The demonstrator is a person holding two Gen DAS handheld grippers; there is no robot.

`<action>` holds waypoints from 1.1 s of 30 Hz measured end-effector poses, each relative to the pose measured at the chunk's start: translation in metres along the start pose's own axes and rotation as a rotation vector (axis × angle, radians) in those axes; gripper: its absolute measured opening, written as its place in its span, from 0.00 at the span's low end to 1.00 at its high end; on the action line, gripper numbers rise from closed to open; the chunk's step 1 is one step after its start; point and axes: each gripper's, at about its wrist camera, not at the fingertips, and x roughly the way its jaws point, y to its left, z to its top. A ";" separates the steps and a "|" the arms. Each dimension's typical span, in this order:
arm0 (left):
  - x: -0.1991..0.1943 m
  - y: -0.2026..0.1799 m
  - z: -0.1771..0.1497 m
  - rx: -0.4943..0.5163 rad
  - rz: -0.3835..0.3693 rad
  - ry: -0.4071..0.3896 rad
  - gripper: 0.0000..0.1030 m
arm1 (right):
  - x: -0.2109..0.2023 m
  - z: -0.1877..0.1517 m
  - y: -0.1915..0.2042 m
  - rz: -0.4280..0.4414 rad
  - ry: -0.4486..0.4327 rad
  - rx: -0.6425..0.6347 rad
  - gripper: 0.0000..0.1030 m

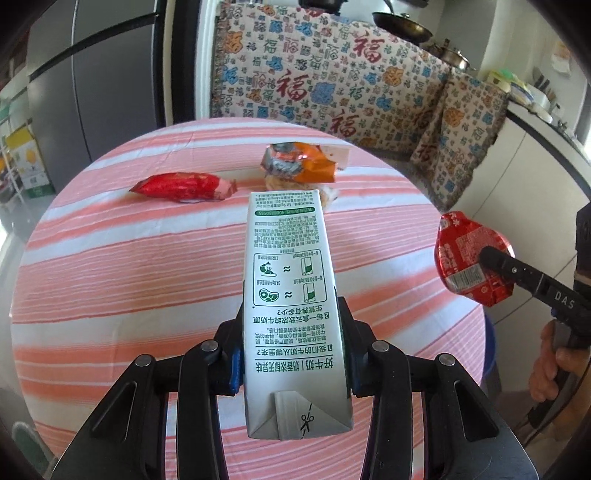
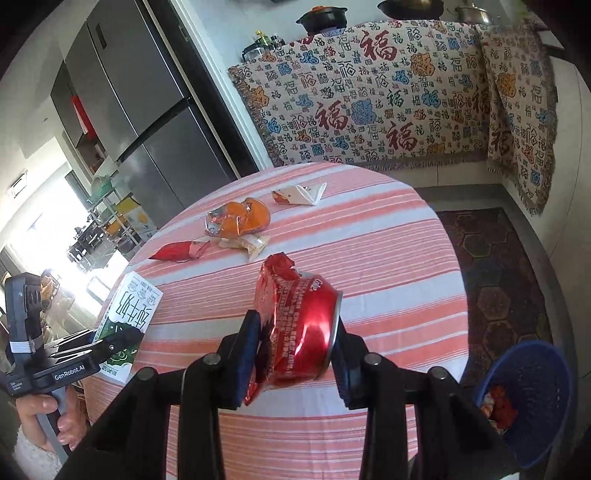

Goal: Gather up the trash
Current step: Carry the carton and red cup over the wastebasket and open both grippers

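left claw (image 1: 293,354) grips the milk carton (image 1: 288,295) (lifted off the table), right claw (image 2: 293,354) clamps a crushed can (image 2: 299,325).

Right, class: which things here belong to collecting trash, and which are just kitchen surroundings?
Belongs to the job:
milk carton, in the left tool
crushed red can, in the right tool
red wrapper
orange wrapper
blue basket

Just surroundings:
fridge
patterned blanket
pans

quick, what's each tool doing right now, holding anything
Left tool: closed on the milk carton, lifted off the table.
Right tool: closed on the crushed red can, also held up.
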 end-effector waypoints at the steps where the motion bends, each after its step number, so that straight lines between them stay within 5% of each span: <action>1: -0.001 -0.010 0.002 0.010 -0.008 -0.001 0.40 | -0.006 0.000 -0.002 -0.005 -0.008 -0.003 0.35; 19: 0.032 -0.220 0.013 0.197 -0.240 0.068 0.40 | -0.114 0.000 -0.116 -0.213 -0.103 0.087 0.35; 33: 0.116 -0.362 -0.014 0.348 -0.323 0.182 0.40 | -0.129 -0.028 -0.262 -0.420 0.017 0.237 0.35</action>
